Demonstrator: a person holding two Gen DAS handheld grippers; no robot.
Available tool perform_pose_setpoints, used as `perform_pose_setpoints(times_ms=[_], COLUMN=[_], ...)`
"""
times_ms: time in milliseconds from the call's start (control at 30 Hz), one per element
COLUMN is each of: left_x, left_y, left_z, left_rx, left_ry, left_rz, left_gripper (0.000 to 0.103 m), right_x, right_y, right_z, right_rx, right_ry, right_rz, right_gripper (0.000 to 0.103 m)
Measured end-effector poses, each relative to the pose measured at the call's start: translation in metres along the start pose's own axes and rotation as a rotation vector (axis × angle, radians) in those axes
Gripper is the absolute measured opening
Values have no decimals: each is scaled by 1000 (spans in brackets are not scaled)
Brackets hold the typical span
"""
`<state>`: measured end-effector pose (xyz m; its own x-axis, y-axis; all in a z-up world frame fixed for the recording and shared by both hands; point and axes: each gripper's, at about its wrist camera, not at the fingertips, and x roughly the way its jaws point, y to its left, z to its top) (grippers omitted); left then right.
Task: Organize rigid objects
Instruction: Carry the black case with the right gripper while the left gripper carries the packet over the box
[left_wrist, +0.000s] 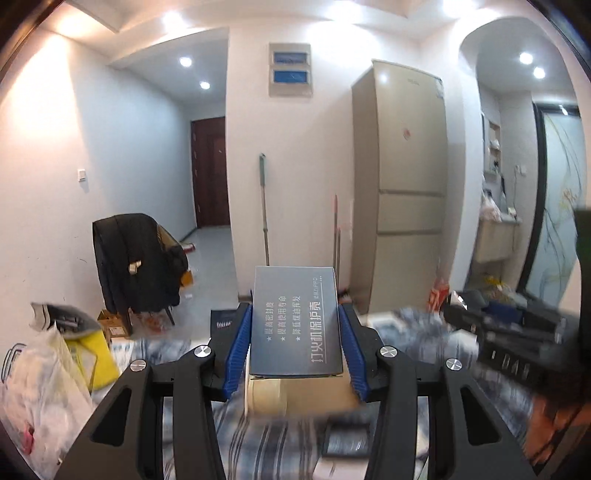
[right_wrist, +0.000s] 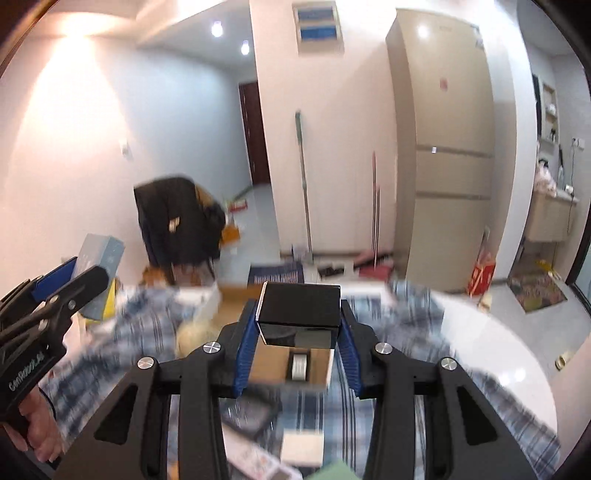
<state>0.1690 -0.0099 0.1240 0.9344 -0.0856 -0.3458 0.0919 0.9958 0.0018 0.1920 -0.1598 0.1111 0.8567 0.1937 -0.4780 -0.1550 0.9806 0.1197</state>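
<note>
While both boxes are up in the air, this is how things look:
Grey box: the grey box (left_wrist: 294, 319) with white writing sits flat between the blue pads (left_wrist: 238, 350), up above the striped cloth (left_wrist: 255, 439).
Left gripper: the left gripper (left_wrist: 294, 354) is pinching the grey box by its two long sides.
Black box: the shiny black box (right_wrist: 300, 308) is held up over an open cardboard box (right_wrist: 273, 363).
Right gripper: the right gripper (right_wrist: 297, 345) is pinching the black box, one pad on each side.
Bench: the white bench (right_wrist: 491, 343) has the striped cloth over part of it.
Room: a tall fridge (left_wrist: 400, 184), a mop (left_wrist: 264, 206) on the wall, and a chair with a dark coat (left_wrist: 136, 262).
</note>
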Motion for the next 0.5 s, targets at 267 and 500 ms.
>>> perform_pose_setpoints(times_ms=[267, 500], left_x=[60, 157], left_y=[4, -9], left_z=[34, -31], left_rx=[-93, -79], left_ry=[94, 349], left_rz=[-39, -54], left_gripper=[49, 49], right_x=[13, 61], right_y=[-6, -22], right_z=[54, 30], right_rx=[119, 145], right_ry=[-99, -42], right_rz=[-2, -70], right_gripper=[39, 39])
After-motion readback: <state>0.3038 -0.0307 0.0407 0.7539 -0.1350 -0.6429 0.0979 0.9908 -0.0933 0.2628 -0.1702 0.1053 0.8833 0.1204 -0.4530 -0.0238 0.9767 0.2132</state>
